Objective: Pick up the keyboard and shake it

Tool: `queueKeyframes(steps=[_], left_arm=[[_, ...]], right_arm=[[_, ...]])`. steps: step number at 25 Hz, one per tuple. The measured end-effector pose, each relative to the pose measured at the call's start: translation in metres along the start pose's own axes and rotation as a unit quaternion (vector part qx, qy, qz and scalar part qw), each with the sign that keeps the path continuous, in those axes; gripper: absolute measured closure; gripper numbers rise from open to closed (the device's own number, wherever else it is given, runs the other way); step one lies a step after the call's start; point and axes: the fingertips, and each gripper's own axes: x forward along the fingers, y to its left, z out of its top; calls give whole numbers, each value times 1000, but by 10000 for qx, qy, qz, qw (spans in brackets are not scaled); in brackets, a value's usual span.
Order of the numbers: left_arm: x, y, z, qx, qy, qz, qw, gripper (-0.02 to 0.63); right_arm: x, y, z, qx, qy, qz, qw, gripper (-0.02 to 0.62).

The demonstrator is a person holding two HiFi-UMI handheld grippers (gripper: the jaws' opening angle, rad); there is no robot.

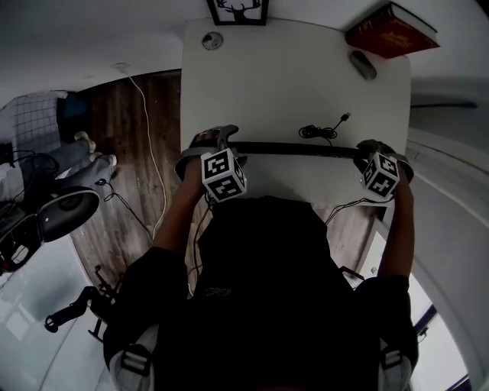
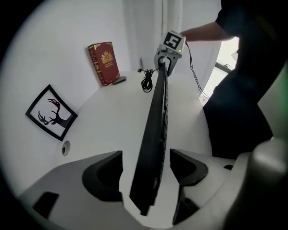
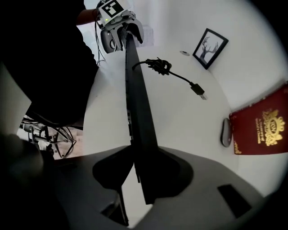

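The keyboard [image 1: 294, 150] stands on its long edge, running left to right across the near part of the white surface [image 1: 267, 84], with one end in each gripper. We cannot confirm from these views whether its lower edge rests on the surface or hangs just above it.

The left gripper [image 2: 145, 155] has its jaws released: the left end of the keyboard sits between them with a clear gap on both sides. The right gripper [image 3: 144, 157] has its jaws clenched on the right end of the keyboard, both pads against its faces.

Just beyond the keyboard, toward the far side, lies a coiled black cable [image 1: 321, 131] with its plug pointing right. At the far right corner a red book [image 1: 391, 32] stands against the wall, and a grey mouse [image 1: 363, 65] lies just beside it, nearer to us. At the far left a small round disc [image 1: 212, 40] lies on the surface, and a framed deer picture [image 1: 238, 9] leans at the far edge. To the left of the surface is a wooden floor [image 1: 130, 130].
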Motion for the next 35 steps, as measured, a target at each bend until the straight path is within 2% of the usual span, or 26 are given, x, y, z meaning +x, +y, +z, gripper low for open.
queueKeyframes(steps=[3,4,6,13,17,22,25,30,32,35], left_arm=[[6,-14,-2,228,125,176,9995,431],[6,-15,-3,272,111,332,9990,468],[6,-14,-5,353,112,603,9975,496],[-13,2,-4,492,6,1236,9911,489],[-31,18,0,604,-144,1770,9823,485],[-71,47,14,928,-325,2713,9575,482],[-96,63,25,1106,-466,3055,9446,480],[-135,85,45,1361,-679,3528,9232,474],[-146,90,51,1381,-766,3640,9179,469],[-154,93,57,1329,-843,3726,9145,466]], right_arm=[[-4,-2,-1,-59,125,-390,9991,471],[-5,-3,-1,-58,122,-509,9986,483],[-7,-3,2,-62,101,-722,9973,494],[-21,-4,12,-9,40,-1271,9919,495],[-43,-13,20,-60,42,-1910,9816,497],[-90,-26,28,-27,67,-2994,9541,497],[-120,-27,33,125,96,-3489,9370,497],[-162,-26,37,413,165,-4074,9122,497],[-174,-24,38,521,189,-4245,9037,497],[-190,-19,37,625,241,-4462,8924,497]])
